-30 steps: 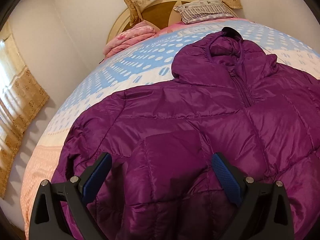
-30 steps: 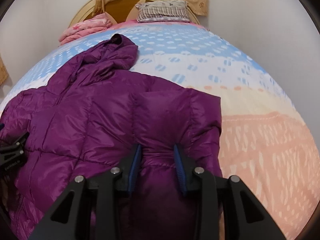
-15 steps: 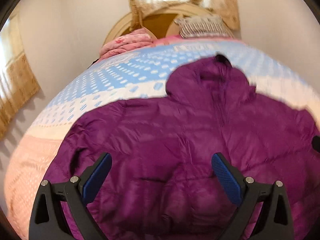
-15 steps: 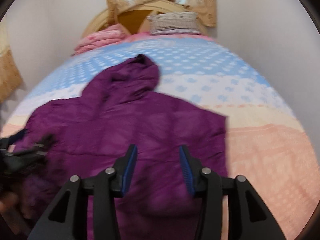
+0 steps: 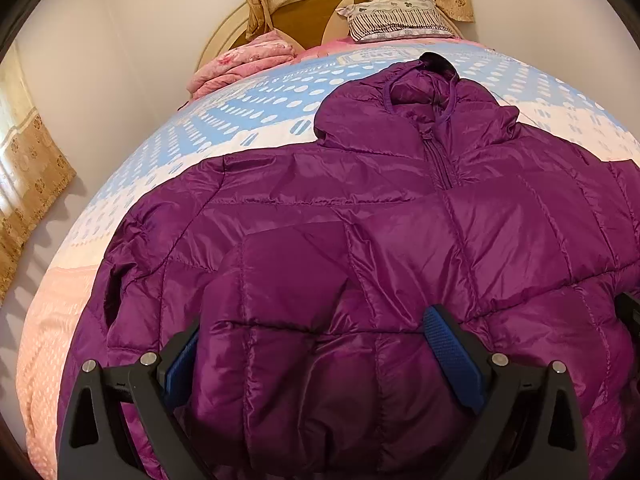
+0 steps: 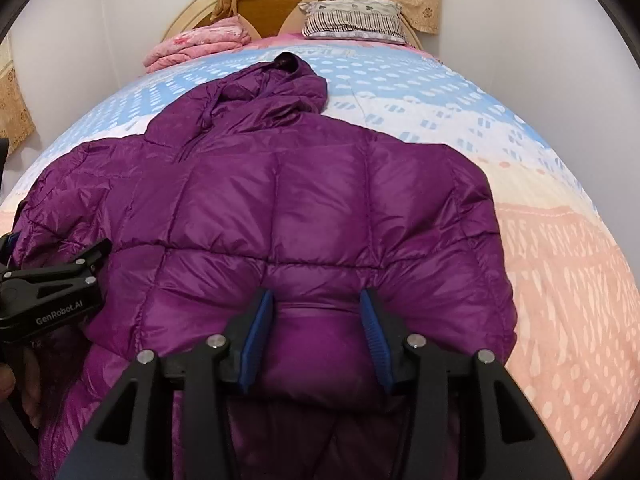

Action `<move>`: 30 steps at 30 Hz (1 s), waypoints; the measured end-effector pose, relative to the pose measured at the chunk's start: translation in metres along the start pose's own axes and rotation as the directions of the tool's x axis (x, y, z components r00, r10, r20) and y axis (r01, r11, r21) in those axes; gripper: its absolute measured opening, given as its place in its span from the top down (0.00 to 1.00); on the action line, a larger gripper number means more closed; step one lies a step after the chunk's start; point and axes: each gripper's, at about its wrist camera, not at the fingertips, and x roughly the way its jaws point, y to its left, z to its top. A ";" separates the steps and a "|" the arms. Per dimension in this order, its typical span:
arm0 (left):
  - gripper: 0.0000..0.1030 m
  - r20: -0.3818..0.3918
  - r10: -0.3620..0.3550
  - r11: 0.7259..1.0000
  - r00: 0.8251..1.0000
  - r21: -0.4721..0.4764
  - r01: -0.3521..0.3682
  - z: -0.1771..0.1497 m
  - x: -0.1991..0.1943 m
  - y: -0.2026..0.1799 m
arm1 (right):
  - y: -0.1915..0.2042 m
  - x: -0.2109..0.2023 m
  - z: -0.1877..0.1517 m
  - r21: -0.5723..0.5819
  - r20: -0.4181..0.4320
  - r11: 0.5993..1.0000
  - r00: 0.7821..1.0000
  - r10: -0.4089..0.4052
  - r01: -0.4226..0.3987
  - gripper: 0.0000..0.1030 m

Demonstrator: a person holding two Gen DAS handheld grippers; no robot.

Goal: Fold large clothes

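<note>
Purple quilted down jacket (image 5: pixel 400 240) lies face up, hood toward the headboard, on the dotted blue-and-peach bedspread (image 6: pixel 560 260). Left gripper (image 5: pixel 316 356) straddles the hem with jaws wide apart; right gripper (image 6: pixel 316 320) has hem fabric bunched between narrower jaws, though whether it is clamped I cannot tell. Judging by this, the hem-to-hood fold is starting, and the left must close first.

Hidden and cut-off parts

The purple quilted down jacket (image 5: pixel 400 220) runs past the lower frame edge in both views, its hem unseen; puffed fabric covers the left gripper's (image 5: pixel 312 356) near pad; bedspread lettering is too small to read.
</note>
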 end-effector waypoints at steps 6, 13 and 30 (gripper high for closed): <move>0.02 -0.001 0.003 1.000 1.000 0.004 -0.003 0.001 0.001 0.000 | 0.007 0.002 -0.001 -0.029 0.002 0.999 0.999 -0.040 0.040 0.52; 0.02 -0.002 0.010 1.000 1.000 0.013 -0.010 0.002 0.000 -0.001 | 0.010 0.002 -0.002 -0.038 0.001 0.998 0.998 -0.057 0.057 0.51; 0.02 0.078 0.182 0.975 0.980 -0.142 -0.170 -0.085 -0.099 0.223 | 0.031 -0.113 -0.048 -0.100 0.135 0.993 0.988 0.081 -0.067 0.19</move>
